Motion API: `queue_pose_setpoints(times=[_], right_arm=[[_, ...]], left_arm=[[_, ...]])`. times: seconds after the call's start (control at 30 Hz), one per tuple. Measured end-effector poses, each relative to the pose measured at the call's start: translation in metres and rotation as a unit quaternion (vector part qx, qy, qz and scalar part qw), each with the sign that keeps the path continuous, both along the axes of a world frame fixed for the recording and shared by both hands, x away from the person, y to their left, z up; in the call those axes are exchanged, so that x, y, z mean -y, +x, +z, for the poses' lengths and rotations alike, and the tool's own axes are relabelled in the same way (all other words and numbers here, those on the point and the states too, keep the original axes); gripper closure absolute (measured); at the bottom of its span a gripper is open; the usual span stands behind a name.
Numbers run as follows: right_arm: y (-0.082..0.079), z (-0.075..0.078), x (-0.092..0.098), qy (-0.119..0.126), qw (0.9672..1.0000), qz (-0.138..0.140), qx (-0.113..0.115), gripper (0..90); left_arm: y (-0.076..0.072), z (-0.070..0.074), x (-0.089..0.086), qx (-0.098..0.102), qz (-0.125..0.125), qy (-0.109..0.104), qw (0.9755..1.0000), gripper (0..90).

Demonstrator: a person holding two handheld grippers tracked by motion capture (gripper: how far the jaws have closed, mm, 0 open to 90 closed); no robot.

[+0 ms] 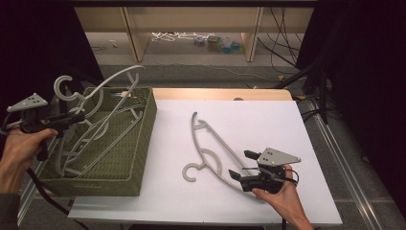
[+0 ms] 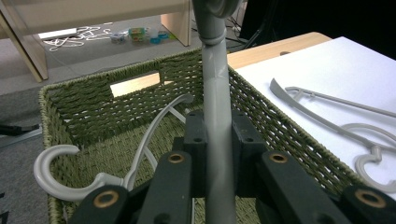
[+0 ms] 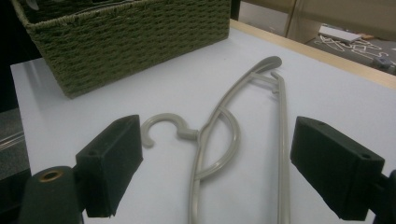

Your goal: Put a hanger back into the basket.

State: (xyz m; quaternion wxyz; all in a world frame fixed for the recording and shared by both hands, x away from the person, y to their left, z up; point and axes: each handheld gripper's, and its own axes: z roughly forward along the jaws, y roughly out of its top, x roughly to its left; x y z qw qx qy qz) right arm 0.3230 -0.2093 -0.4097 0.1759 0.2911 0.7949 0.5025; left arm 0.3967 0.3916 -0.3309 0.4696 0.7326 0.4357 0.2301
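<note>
My left gripper (image 1: 79, 117) is shut on a grey plastic hanger (image 1: 112, 79) and holds it above the left side of the green woven basket (image 1: 143, 139). In the left gripper view the hanger's bar (image 2: 215, 93) runs up between the pads (image 2: 198, 135), over the basket (image 2: 93, 102). More grey hangers (image 1: 103, 134) lie inside the basket, one with its hook (image 2: 51, 172) over the near rim. Another grey hanger (image 1: 213, 143) lies flat on the white table. My right gripper (image 1: 241, 164) stands open beside its lower end, with the hanger (image 3: 212, 116) ahead of the jaws.
The white table top (image 1: 268, 124) has a wooden strip (image 1: 215, 93) along its far edge. Beyond it stand a wooden shelf frame (image 1: 134, 33) and loose items and cables (image 1: 215, 43) on the floor. Dark cables (image 1: 311, 76) run past the table's right side.
</note>
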Motion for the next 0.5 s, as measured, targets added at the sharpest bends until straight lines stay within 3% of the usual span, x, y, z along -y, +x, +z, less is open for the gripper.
queue_pose_setpoints(times=[0.07,0.27,0.5], right_arm=[[-0.001,0.000,0.001,-0.009,1.0000,-0.002,-0.004,17.6],[0.000,-0.001,0.000,0.000,1.0000,0.000,-0.002,17.6],[0.001,-0.001,-0.001,-0.002,1.0000,0.003,-0.003,17.4]], left_arm=[[0.000,-0.003,-0.002,-0.004,0.000,0.006,1.0000,79.5],[-0.001,-0.012,-0.005,-0.017,-0.006,0.028,0.9994,79.4],[0.002,-0.030,-0.008,-0.050,-0.004,0.042,0.9979,79.4]])
